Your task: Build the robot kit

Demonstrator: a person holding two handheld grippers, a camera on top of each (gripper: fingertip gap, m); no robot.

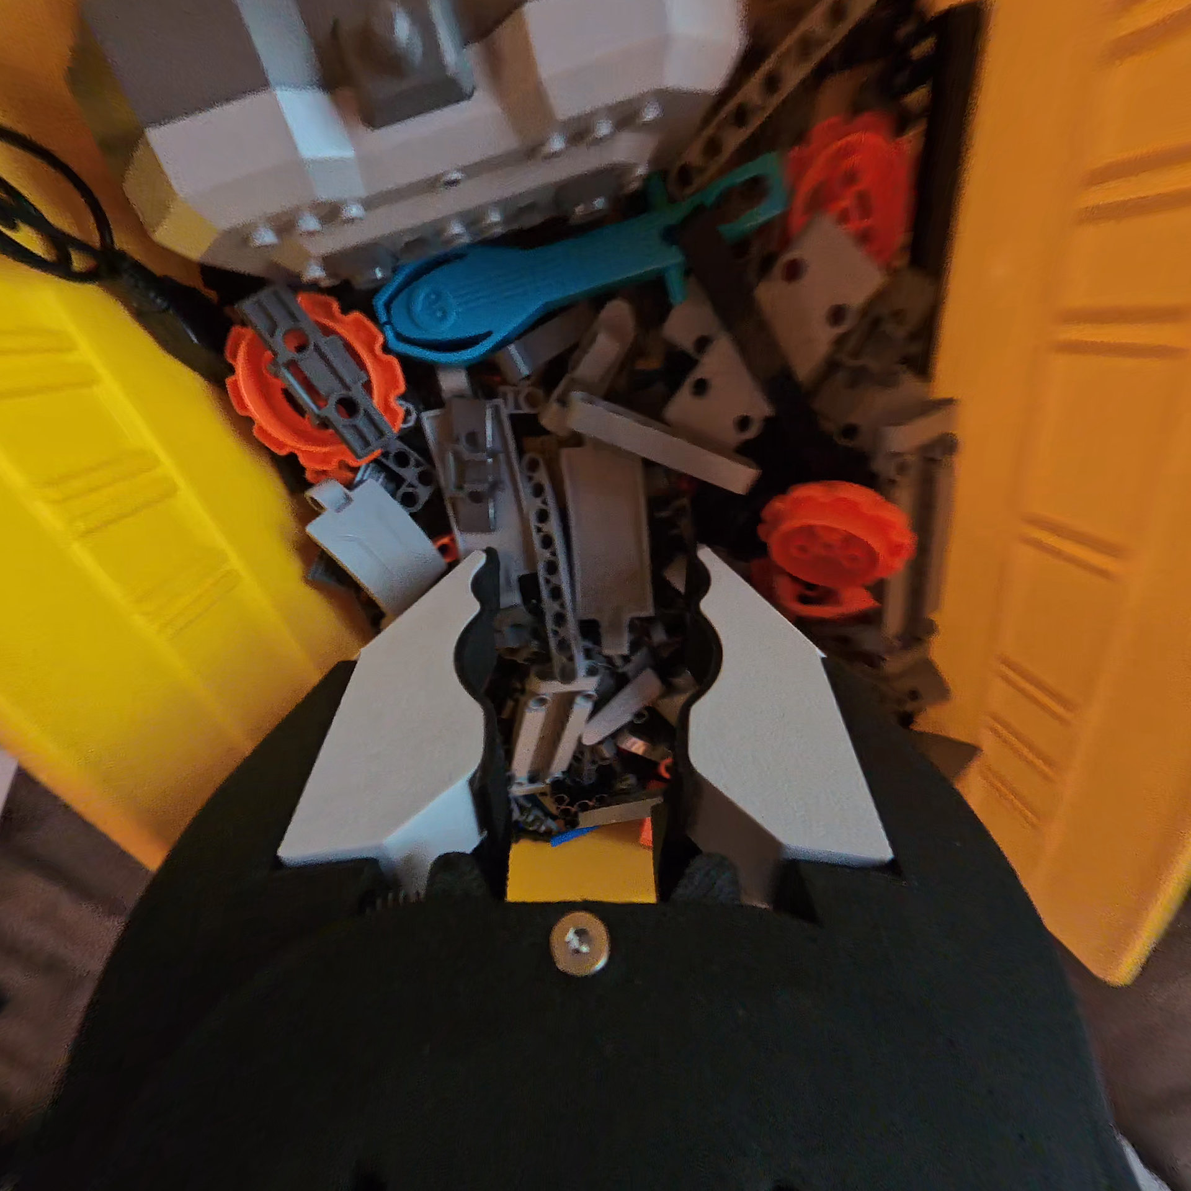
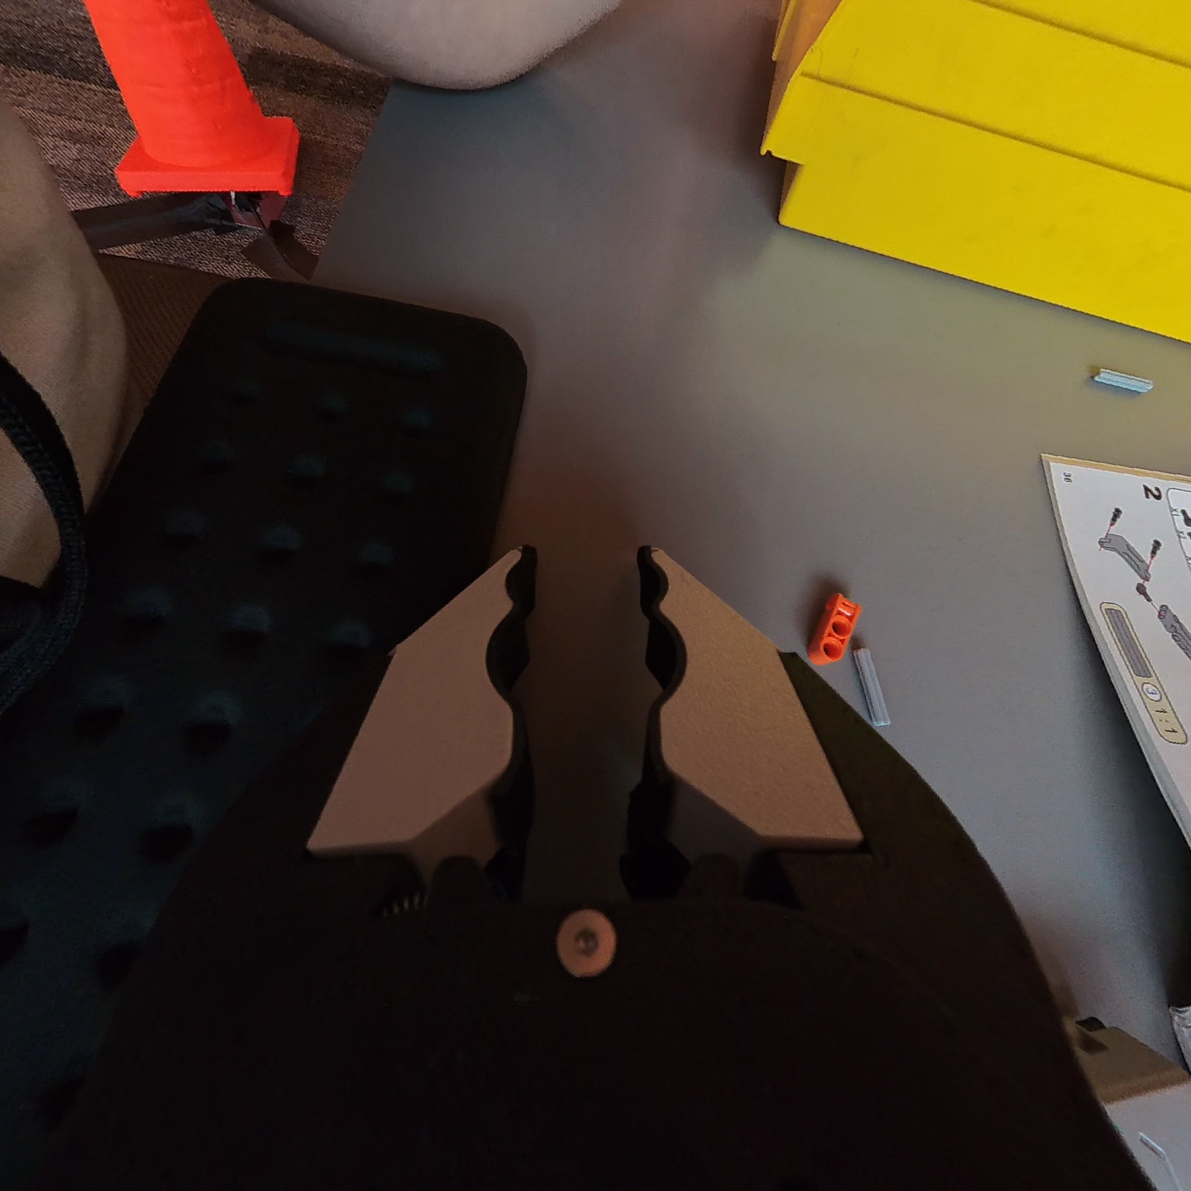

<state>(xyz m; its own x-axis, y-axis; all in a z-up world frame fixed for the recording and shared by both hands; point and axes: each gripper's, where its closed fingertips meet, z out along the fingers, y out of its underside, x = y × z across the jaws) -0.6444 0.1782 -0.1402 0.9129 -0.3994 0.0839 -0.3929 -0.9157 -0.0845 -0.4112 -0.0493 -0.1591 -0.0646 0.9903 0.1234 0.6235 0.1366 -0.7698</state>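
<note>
Over the yellow bin (image 1: pixel 1063 451) I hold my left gripper (image 1: pixel 590 561), its fingers (image 1: pixel 412 677) spread wide and empty just above a heap of building-toy parts. From the left of the heap: an orange gear (image 1: pixel 303 387) with a dark grey beam (image 1: pixel 319 374) lying across it, a blue paddle-shaped tool (image 1: pixel 515 293) in the middle, light grey curved panels (image 1: pixel 606 535) directly between my fingers, and two more orange wheels (image 1: pixel 838 541) towards the right wall. A large white-and-grey block (image 1: pixel 399 129) fills the far end of the bin.

Above the grey table (image 2: pixel 612 322), my right gripper (image 2: pixel 586 561) hangs with fingers (image 2: pixel 445 696) narrowly parted and empty. A black perforated pad (image 2: pixel 290 515) lies to their left, a red cone (image 2: pixel 187 96) beyond it. To their right sit a small orange brick (image 2: pixel 834 628) and a short grey axle (image 2: pixel 871 686), just beside each other, then a printed instruction sheet (image 2: pixel 1108 644) at the right edge. Stacked yellow trays (image 2: pixel 999 161) occupy the far right corner, with another grey axle (image 2: pixel 1123 381) near them.
</note>
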